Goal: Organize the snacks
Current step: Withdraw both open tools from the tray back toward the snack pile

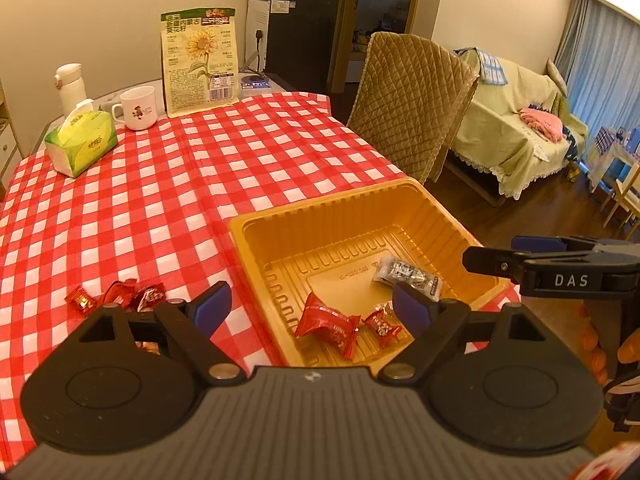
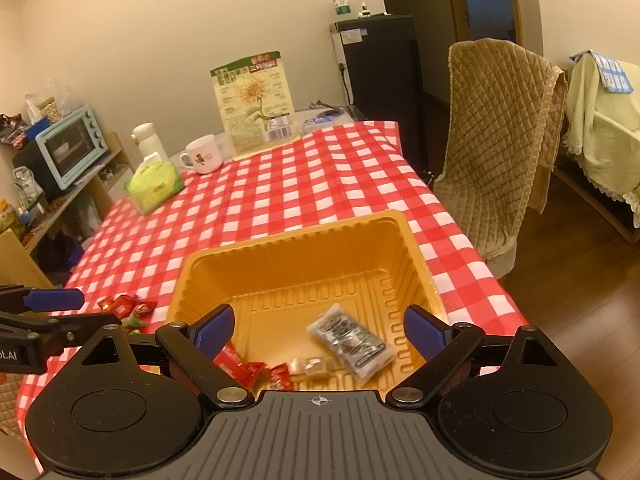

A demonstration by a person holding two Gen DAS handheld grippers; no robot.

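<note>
- Hovering nearest, the left gripper (image 1: pixel 310 308) and right gripper (image 2: pixel 320 330) both stand wide open over the orange tray (image 1: pixel 320 208), nothing between their pads.
- Already in the tray: two red candies (image 1: pixel 326 326), a silver packet (image 2: pixel 350 340) and some pale sweets (image 2: pixel 314 366).
- Left to do, by my reading: the loose red candies (image 1: pixel 116 298) on the checked tablecloth (image 1: pixel 160 184), just beside the tray.
- Farther back, the sunflower-seed bag (image 1: pixel 200 62) stands upright, untouched.
</note>
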